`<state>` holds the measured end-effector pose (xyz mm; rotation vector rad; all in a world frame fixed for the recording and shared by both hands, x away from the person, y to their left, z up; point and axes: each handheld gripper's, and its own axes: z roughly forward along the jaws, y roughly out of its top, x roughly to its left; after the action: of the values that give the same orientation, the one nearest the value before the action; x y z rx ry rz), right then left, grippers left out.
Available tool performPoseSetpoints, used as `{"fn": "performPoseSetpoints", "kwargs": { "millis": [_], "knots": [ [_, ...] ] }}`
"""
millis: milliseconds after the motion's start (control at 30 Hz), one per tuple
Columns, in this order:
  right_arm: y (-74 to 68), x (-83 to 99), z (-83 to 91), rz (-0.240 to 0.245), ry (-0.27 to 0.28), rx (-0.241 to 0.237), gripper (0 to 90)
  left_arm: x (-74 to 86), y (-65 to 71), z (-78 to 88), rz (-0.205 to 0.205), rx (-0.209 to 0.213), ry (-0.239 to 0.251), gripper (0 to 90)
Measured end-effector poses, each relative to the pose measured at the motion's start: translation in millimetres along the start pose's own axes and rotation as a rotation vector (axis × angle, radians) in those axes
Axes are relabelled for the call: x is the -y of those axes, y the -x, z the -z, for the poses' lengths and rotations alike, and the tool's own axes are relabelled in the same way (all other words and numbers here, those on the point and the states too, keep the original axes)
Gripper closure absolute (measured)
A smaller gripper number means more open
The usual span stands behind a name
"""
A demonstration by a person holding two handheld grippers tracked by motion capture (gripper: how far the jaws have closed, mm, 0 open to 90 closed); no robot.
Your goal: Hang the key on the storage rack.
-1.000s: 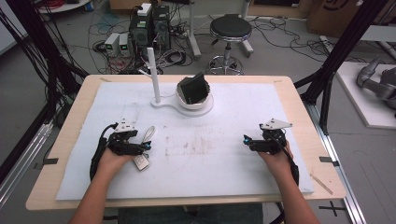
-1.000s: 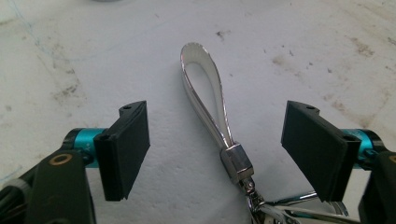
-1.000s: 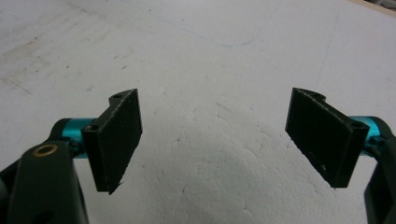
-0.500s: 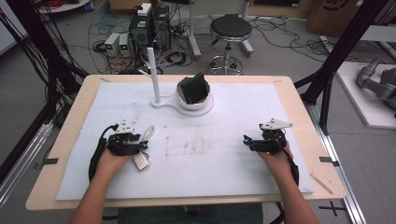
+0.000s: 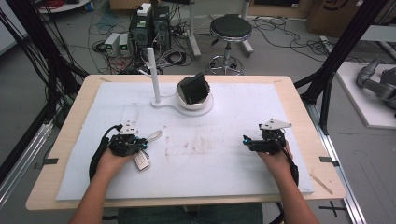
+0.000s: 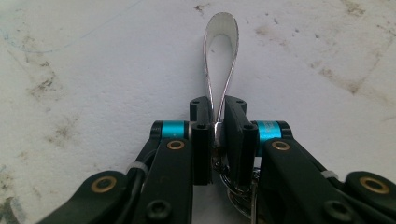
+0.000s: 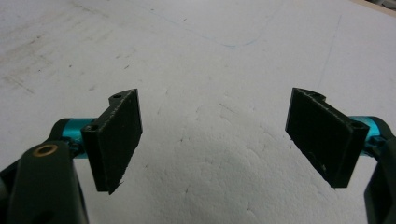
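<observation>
A white strap loop lies on the white foam mat, joined to a metal key ring and a key fob. My left gripper has just been closing, and its pads now pinch the base of the strap. In the high view the left gripper rests low on the mat at the left, with the strap poking out ahead of it. My right gripper stands open above bare mat with nothing between its jaws. It sits at the right in the high view.
A white stand with an upright post and a white bowl holding a black object sits at the back middle of the mat. Beyond the table are a stool and computer boxes.
The left gripper's jaws have drawn together on the strap. Both hands stay where they were.
</observation>
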<state>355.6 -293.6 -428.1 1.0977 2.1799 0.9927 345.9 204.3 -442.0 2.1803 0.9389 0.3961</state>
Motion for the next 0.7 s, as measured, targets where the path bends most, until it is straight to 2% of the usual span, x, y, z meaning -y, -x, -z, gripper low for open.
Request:
{"fn": "performPoseSetpoints", "kwargs": {
  "millis": [133, 233, 433, 700],
  "knots": [
    [0.6, 0.1, 0.3, 0.001, -0.002, -0.001, 18.8, -3.3, 0.0, 4.5, 0.004, 0.016, 0.038, 81.3],
    [0.7, 0.2, -0.1, -0.003, -0.001, -0.002, 18.8, -6.7, 0.1, 9.8, 0.018, 0.019, 0.092, 81.3],
    [0.4, 0.1, 0.2, 0.000, -0.002, -0.002, 18.8, -13.1, -1.5, 24.8, 0.062, 0.009, 0.213, 81.3],
    [0.0, -0.1, 0.2, -0.002, 0.000, -0.002, 18.8, -28.9, -4.0, 43.7, 0.067, -0.014, 0.319, 81.4]
  ]
}}
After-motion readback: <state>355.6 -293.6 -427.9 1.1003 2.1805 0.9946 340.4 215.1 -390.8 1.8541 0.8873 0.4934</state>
